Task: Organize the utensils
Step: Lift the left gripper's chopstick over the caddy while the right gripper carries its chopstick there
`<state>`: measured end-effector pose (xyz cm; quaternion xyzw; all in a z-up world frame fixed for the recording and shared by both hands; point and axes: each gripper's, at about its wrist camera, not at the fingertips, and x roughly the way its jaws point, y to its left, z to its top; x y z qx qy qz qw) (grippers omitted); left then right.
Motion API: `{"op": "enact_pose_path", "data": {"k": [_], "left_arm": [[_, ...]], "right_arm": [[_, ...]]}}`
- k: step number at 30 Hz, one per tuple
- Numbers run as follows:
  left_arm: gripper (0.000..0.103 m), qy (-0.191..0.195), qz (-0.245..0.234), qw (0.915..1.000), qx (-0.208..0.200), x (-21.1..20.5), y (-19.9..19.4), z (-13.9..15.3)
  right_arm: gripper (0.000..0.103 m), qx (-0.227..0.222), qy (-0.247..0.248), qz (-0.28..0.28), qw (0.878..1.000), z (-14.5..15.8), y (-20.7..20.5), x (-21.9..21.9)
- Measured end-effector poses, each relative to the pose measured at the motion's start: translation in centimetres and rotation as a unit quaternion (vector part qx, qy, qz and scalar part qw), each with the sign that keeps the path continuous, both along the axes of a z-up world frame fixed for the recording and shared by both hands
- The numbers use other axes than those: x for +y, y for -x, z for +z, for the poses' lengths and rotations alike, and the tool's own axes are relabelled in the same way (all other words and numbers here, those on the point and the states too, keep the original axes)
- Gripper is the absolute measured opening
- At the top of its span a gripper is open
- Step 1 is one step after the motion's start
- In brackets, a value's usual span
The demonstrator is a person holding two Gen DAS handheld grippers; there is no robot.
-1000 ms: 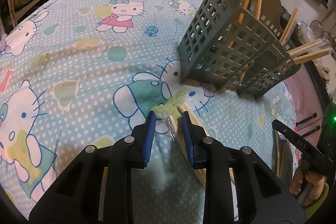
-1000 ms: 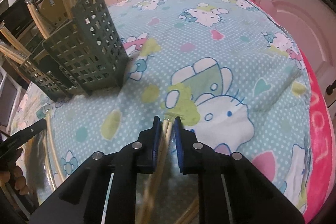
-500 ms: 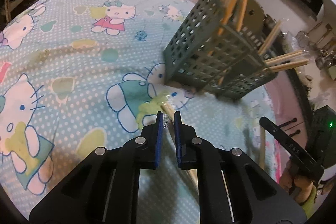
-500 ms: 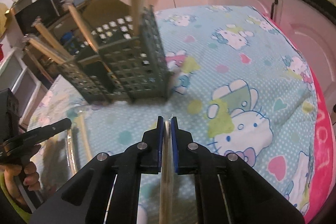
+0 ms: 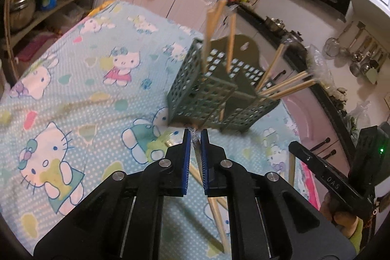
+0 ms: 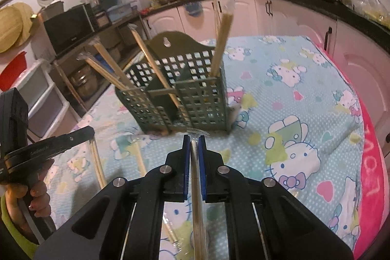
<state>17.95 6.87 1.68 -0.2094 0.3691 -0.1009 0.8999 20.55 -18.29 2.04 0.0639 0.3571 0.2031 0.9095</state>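
Both wrapped chopstick pairs are rising off the patterned cloth (image 5: 73, 94) since a second ago: the left gripper (image 5: 195, 138) is pinching one wrapped pair (image 5: 198, 157), the right gripper (image 6: 194, 140) another (image 6: 196, 187), jaws pressed tight. Ahead, at mid-table, the green slotted caddy (image 6: 195, 99) is standing, already holding several pairs. Each bundle probably needs tipping upright over a free compartment before letting go.

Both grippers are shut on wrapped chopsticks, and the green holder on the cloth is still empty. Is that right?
Not quite. The holder is not empty: the right wrist view shows several wrapped chopsticks already standing and leaning in its compartments. The rest holds: the left gripper and the right gripper are each shut on a wrapped pair, and the holder stands on the cloth.
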Motion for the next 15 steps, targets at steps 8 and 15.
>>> {"op": "enact_pose_path", "data": {"k": [8, 15], "left_arm": [[0.003, -0.006, -0.013, 0.9994, -0.033, -0.8, 1.5, 2.5], [0.003, -0.014, -0.025, 0.9981, -0.054, -1.8, 2.4, 4.1]], "right_arm": [[0.007, -0.028, -0.020, -0.003, 0.999, 1.8, 2.1, -0.3], [0.007, -0.045, -0.031, -0.003, 0.999, 3.1, 3.5, -0.6]]}}
